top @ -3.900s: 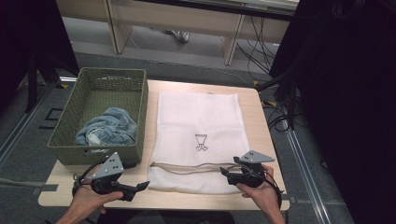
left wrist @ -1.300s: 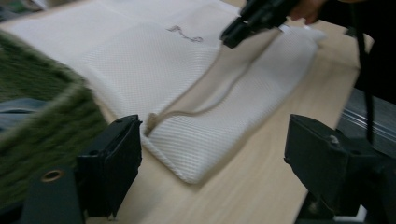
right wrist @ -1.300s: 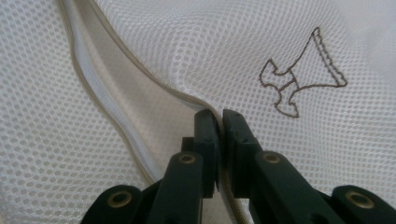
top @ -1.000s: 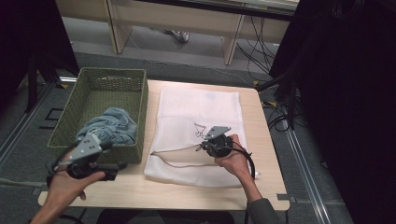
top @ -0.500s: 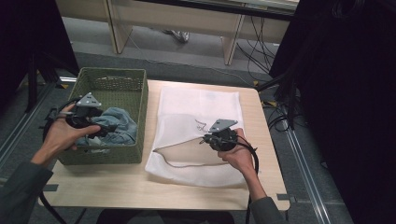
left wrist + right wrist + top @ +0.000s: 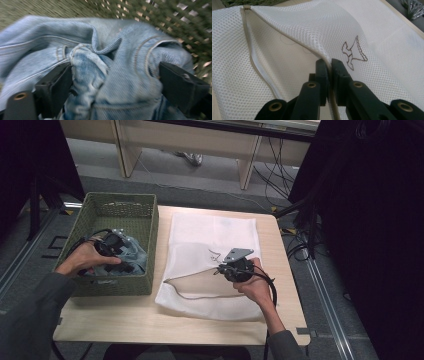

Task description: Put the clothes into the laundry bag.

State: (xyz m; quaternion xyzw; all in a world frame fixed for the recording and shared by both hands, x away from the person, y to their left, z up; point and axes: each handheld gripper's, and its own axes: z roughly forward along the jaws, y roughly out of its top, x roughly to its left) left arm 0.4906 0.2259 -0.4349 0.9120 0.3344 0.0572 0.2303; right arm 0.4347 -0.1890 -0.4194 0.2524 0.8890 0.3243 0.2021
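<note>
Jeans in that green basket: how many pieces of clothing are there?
1 that shows: a crumpled pair of blue jeans in the green basket, between the open left gripper's jaws. More could lie hidden beneath it.

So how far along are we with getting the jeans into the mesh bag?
Done: the right claw is shut on the upper edge of the white mesh bag and holds its mouth lifted open. In hand: the left claw sits open around the jeans in the green basket, not yet clamped. Left: grip, lift, and put them in the bag.
</note>
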